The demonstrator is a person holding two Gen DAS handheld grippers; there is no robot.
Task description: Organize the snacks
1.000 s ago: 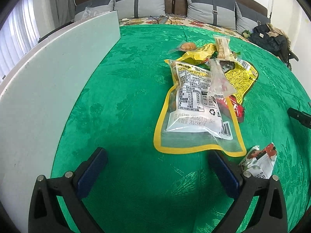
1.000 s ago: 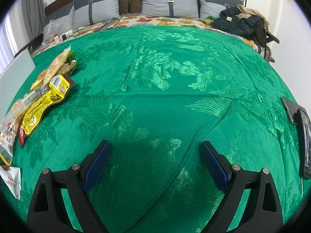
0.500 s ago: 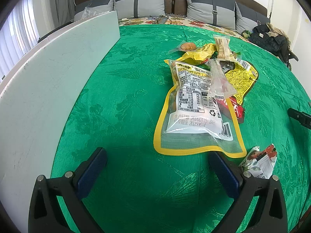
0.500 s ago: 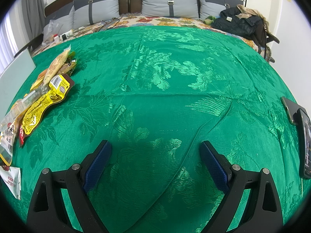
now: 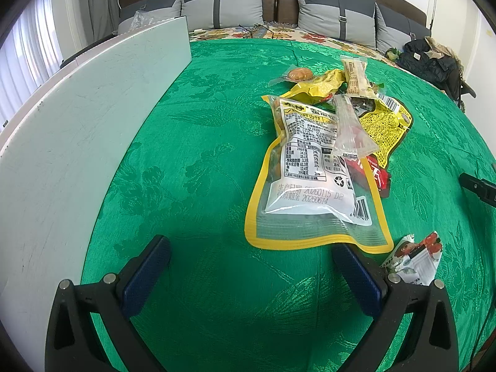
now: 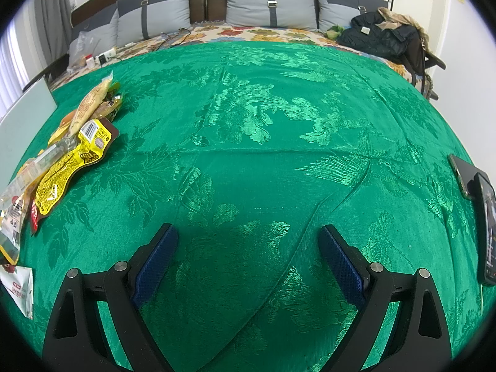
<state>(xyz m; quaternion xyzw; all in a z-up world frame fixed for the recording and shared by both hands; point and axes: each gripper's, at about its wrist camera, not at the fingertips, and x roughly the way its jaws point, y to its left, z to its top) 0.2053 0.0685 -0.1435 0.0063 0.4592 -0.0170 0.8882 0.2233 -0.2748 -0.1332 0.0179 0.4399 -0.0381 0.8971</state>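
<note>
A heap of snack packets lies on the green cloth (image 5: 198, 167). Its biggest piece is a yellow-rimmed clear pouch (image 5: 313, 183) just ahead of my left gripper (image 5: 251, 260), which is open and holds nothing. Behind the pouch lie a yellow printed packet (image 5: 384, 124), a red packet (image 5: 376, 175), a thin clear sachet (image 5: 350, 130), a long biscuit pack (image 5: 356, 76) and a small bun (image 5: 299, 74). A small white-and-red sachet (image 5: 414, 257) rests by the left gripper's right finger. My right gripper (image 6: 248, 241) is open over bare cloth, with the same heap (image 6: 62, 155) far to its left.
A large white box wall (image 5: 77, 142) runs along the left side. Two dark phones (image 6: 477, 210) lie at the right edge of the cloth. Grey cushions (image 6: 269, 6) and a dark jacket (image 6: 381, 37) sit at the back. The right gripper's tip (image 5: 479, 187) shows at the left view's right edge.
</note>
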